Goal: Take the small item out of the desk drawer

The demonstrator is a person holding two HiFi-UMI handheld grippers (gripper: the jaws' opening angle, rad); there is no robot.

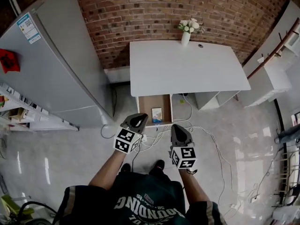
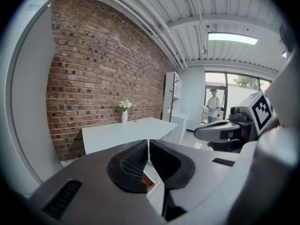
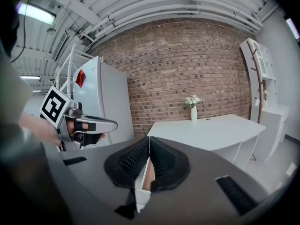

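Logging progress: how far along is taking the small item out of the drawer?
Done: the drawer stands open under the desk. In hand: nothing; the left hand-held gripper and right hand-held gripper are both shut and empty, near the drawer's front. Left: the small item lies inside, to be gripped and lifted out.

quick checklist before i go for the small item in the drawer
1. Drawer open: ok, pulled out from under the desk.
2. Small item visible: ok, lying in the drawer.
3. Left hand-held gripper ready to grasp: not ok, jaws shut, empty.
4. Right hand-held gripper ready: not ok, jaws shut, empty.
5. Grippers over the drawer: not ok, both appear held short of it.
6. Footing: cannot tell; cables lie on the floor nearby.
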